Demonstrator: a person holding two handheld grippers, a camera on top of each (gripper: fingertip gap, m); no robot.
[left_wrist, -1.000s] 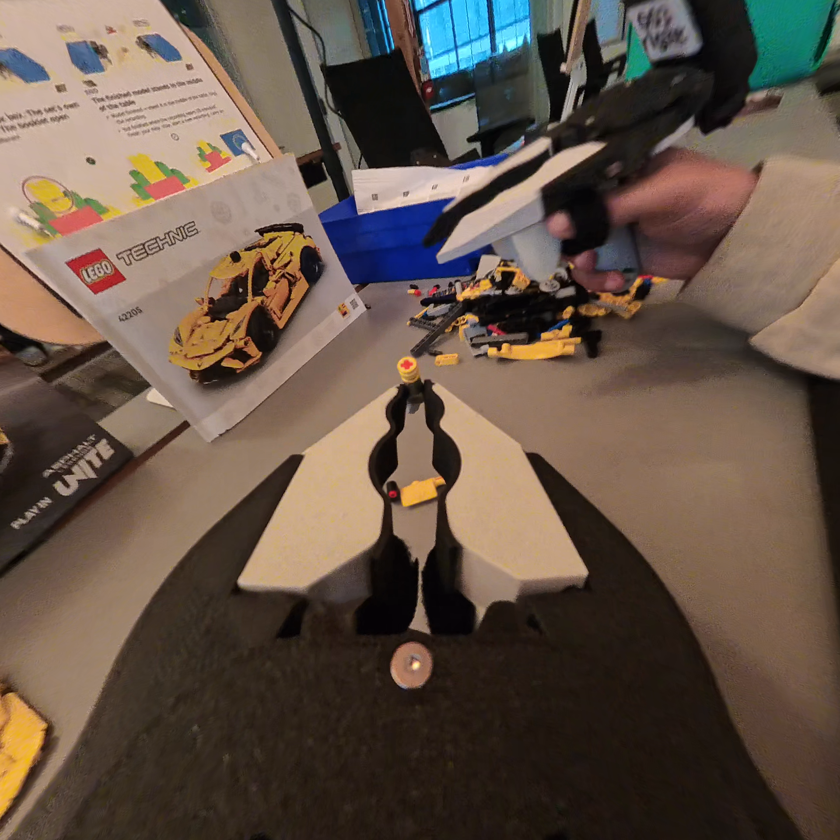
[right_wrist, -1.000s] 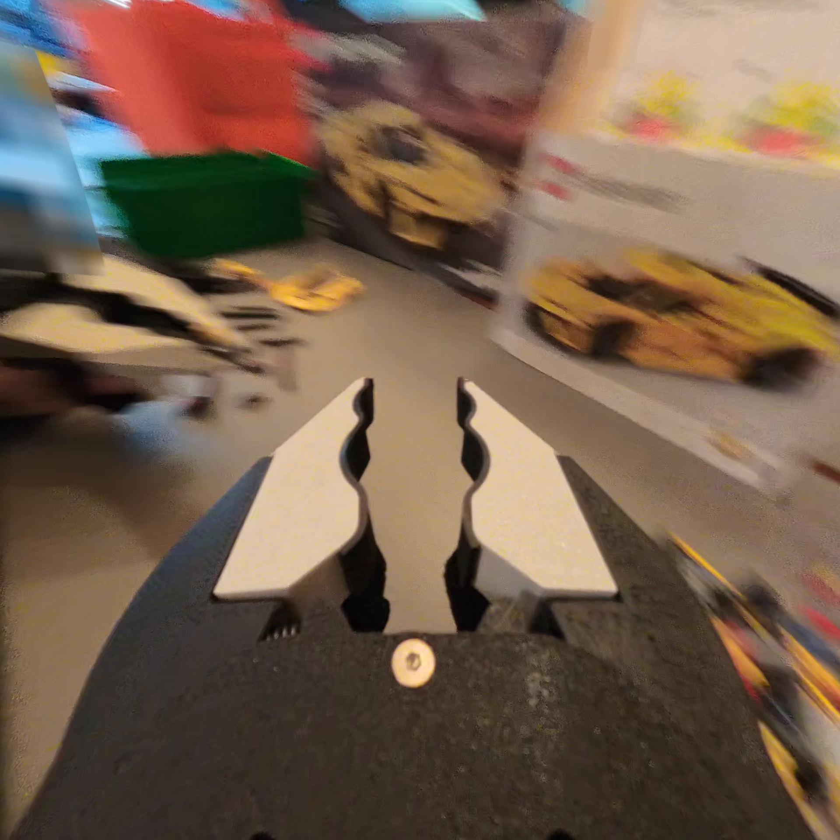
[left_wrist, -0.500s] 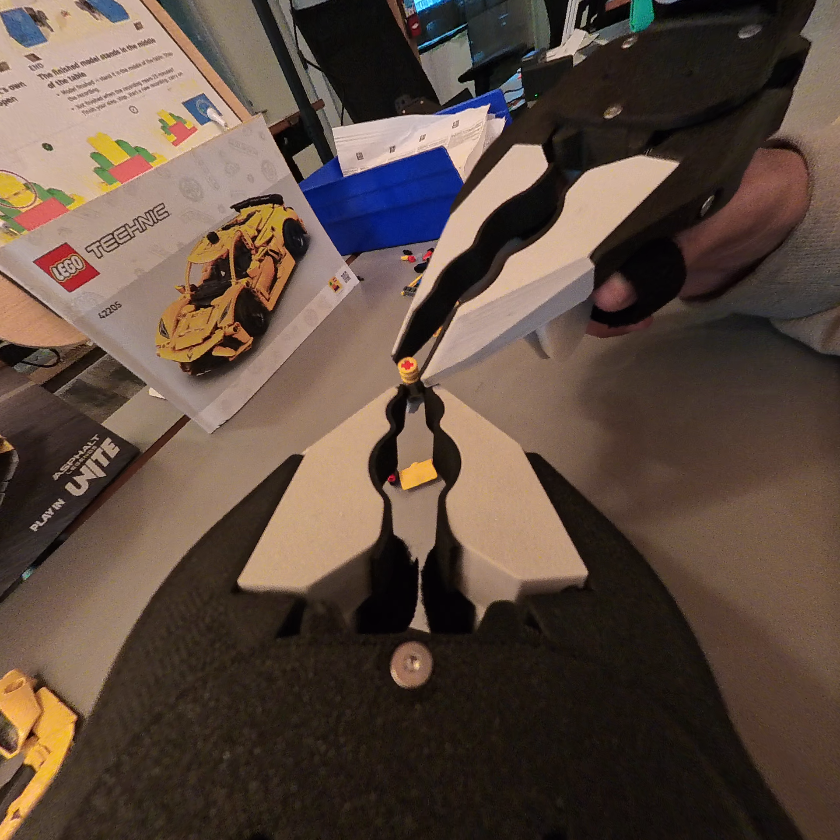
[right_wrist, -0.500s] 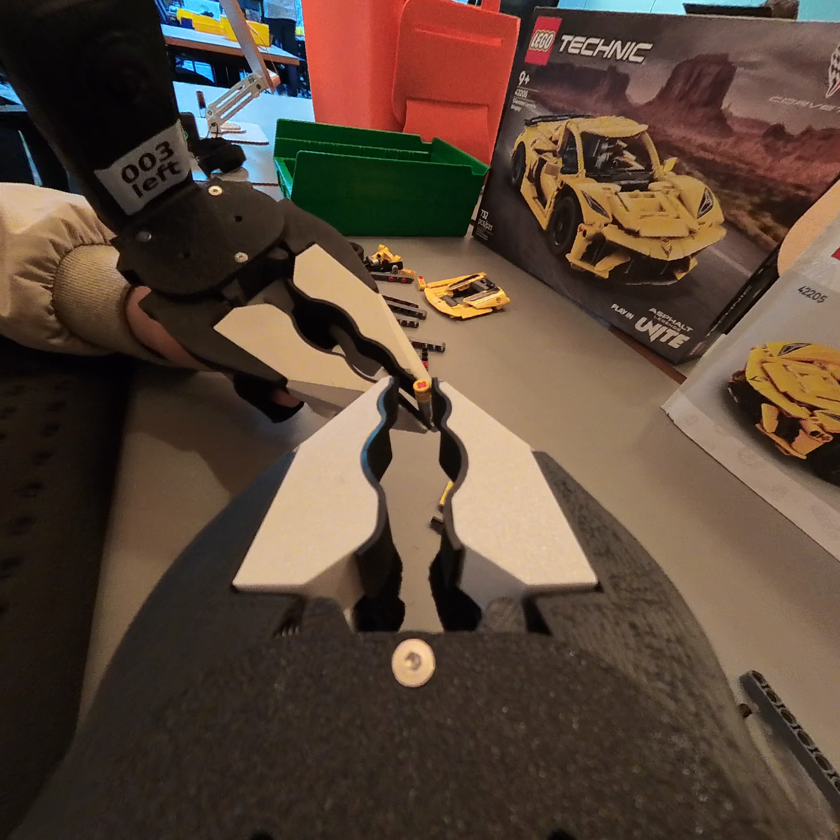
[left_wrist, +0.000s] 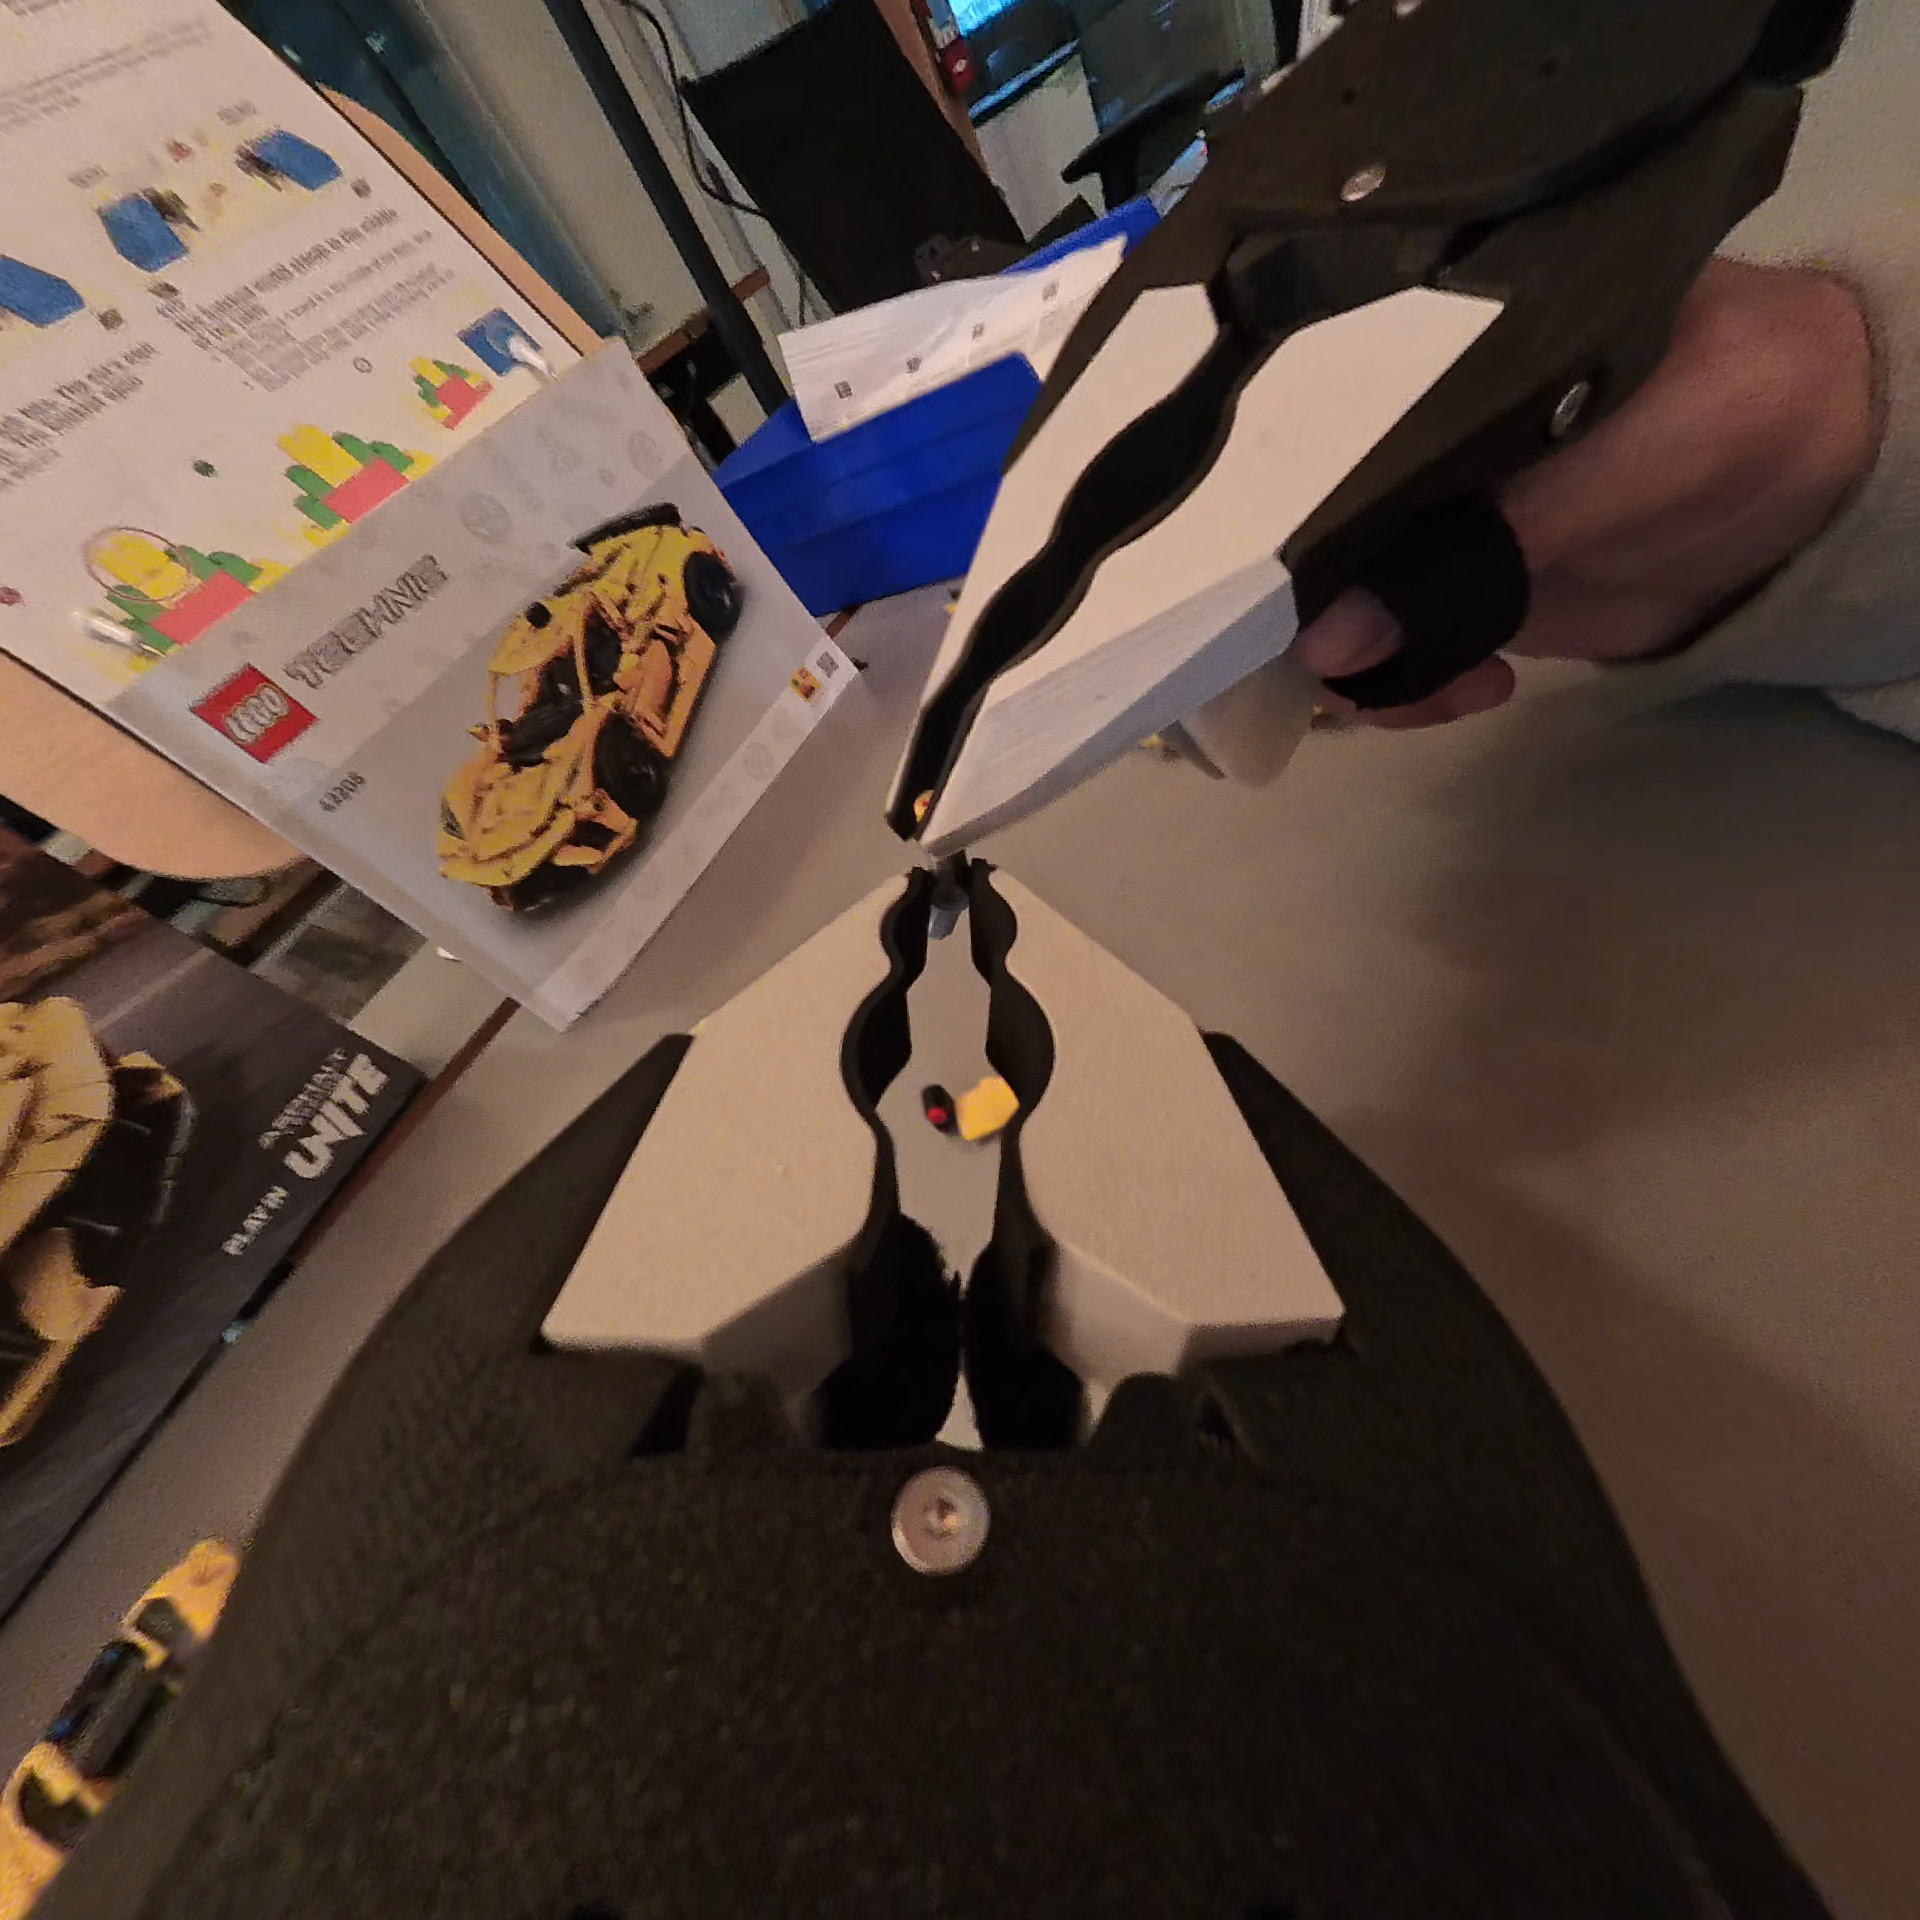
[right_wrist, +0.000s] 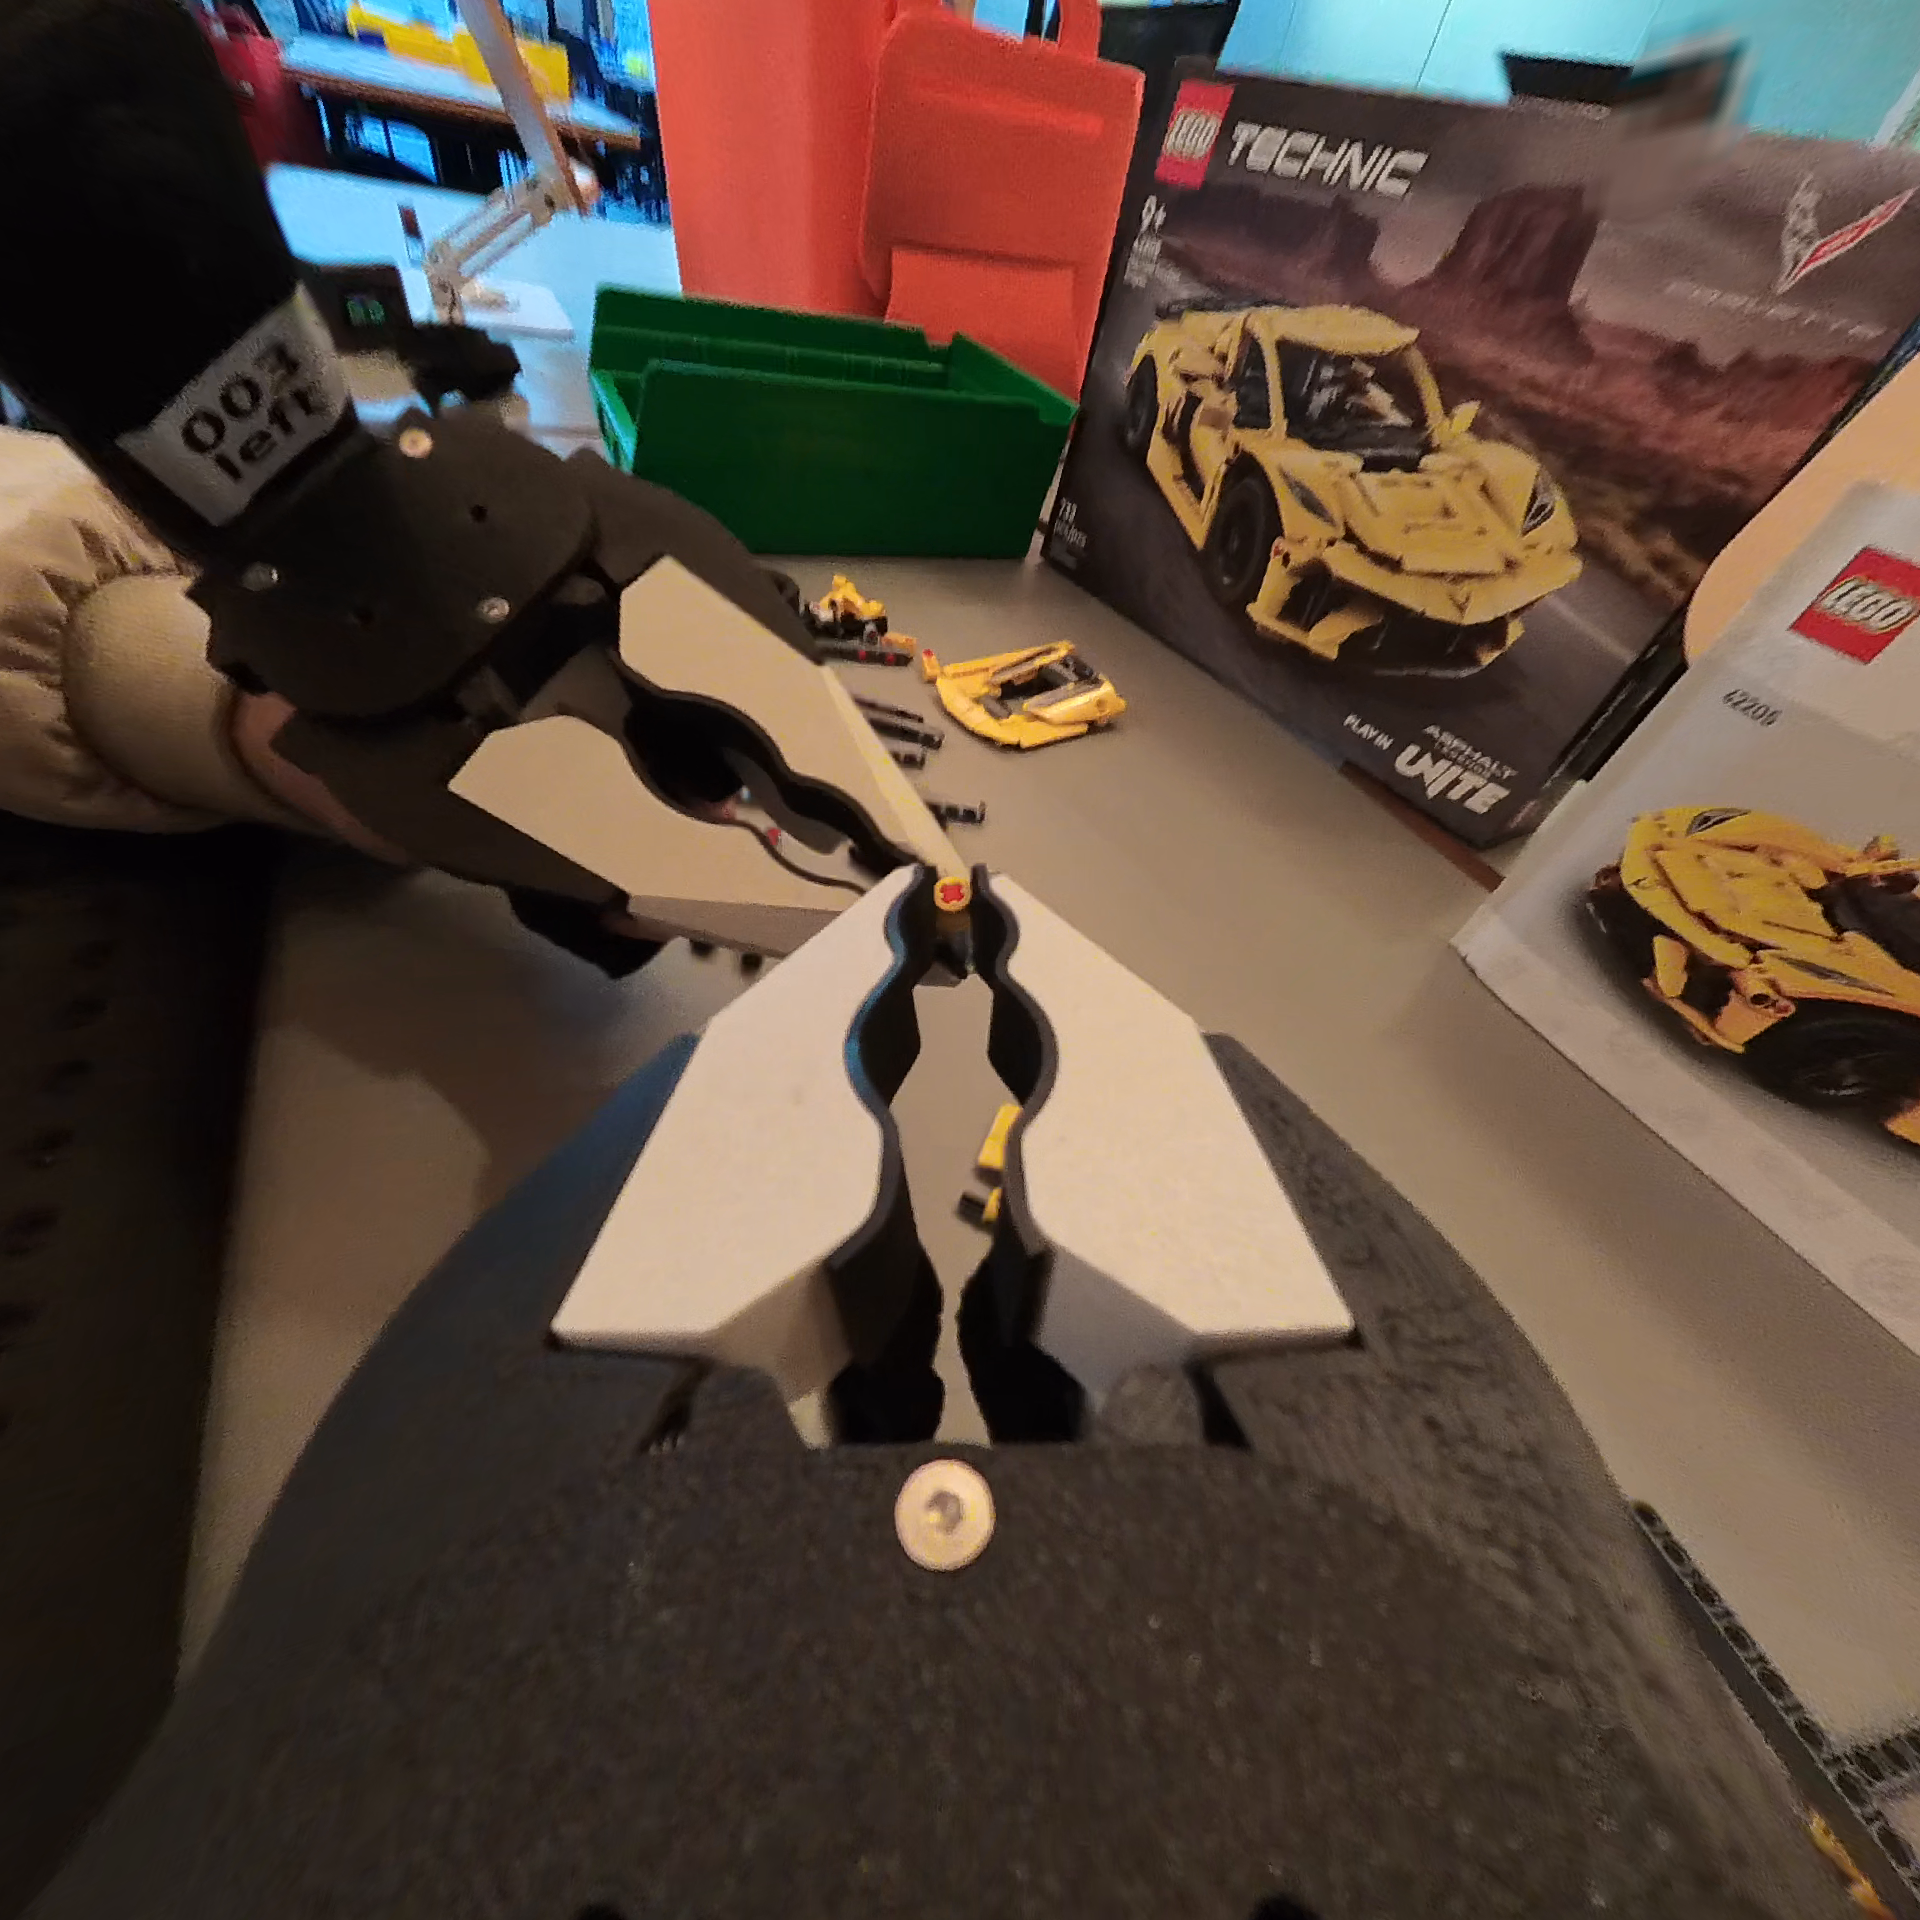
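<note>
Grey worktop (right_wrist: 1247, 935) carries a toy-car box (right_wrist: 1455, 416), a green bin (right_wrist: 831, 457) and a yellow car panel (right_wrist: 1029, 696). Both grippers meet tip to tip above it: left gripper (left_wrist: 943, 894) clamped on a small pin's grey end (left_wrist: 943, 914), right gripper (right_wrist: 951, 899) clamped on its yellow end (right_wrist: 951, 896).

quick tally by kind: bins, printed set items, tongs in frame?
bins: 2 (green bin, blue bin)
printed set items: 2 (box, booklet)
tongs: 2 (left tongs, right tongs), both closed on one small yellow-capped piece
total: 6
</note>
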